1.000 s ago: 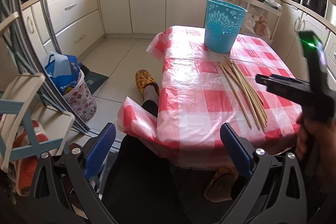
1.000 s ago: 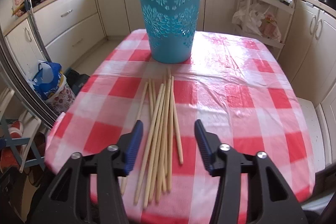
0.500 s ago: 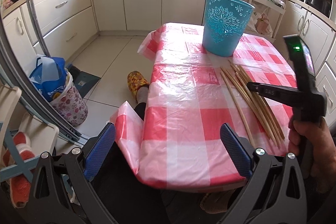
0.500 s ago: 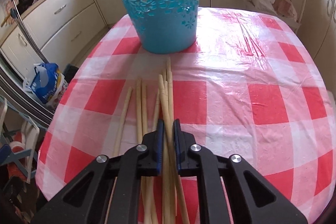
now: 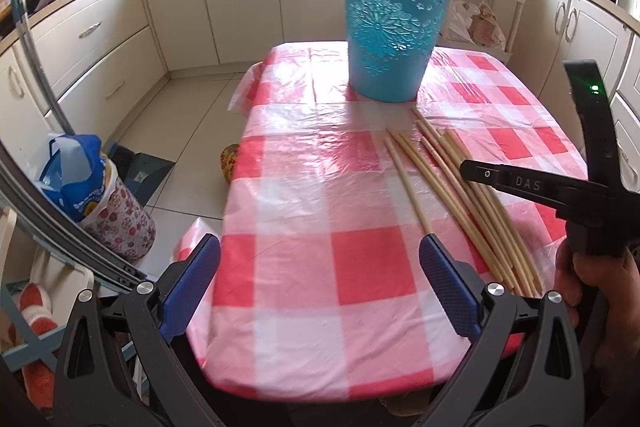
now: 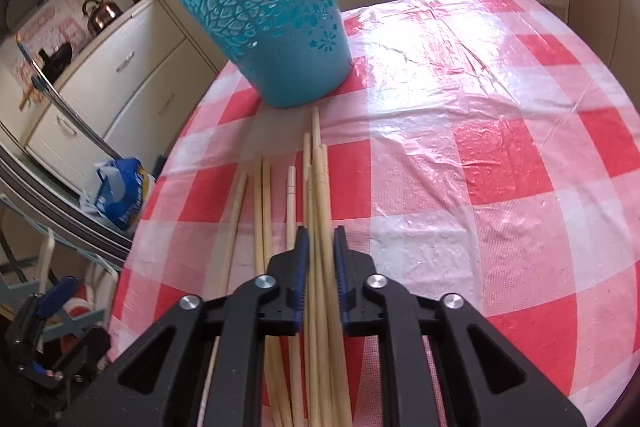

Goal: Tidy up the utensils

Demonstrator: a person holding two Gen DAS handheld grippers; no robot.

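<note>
Several long bamboo chopsticks (image 5: pixel 488 227) lie in a loose bundle on the red-and-white checked tablecloth (image 5: pixel 320 187), pointing toward a blue perforated basket (image 5: pixel 392 39) that stands upright behind them. My right gripper (image 6: pixel 318 239) is low over the bundle. Its jaws are opening slightly, with a few chopsticks (image 6: pixel 320 187) pinched between the pads and the other sticks lying to the left. The basket (image 6: pixel 272 23) is just beyond the stick tips. My left gripper (image 5: pixel 320 259) is open over the table's near edge, with nothing between its fingers. From the left wrist, the right gripper (image 5: pixel 500 179) crosses the bundle.
A hand (image 5: pixel 592 279) holds the right tool at the table's right edge. On the floor to the left are a blue bag on a flowered bin (image 5: pixel 88 187) and a slippered foot (image 5: pixel 230 163). Cream cabinets ring the room. A white trolley (image 5: pixel 480 7) with bags stands behind the table.
The right gripper came down onto the bundle and closed from wide open onto a few sticks, then widened a little. The left gripper moved in over the table, still open.
</note>
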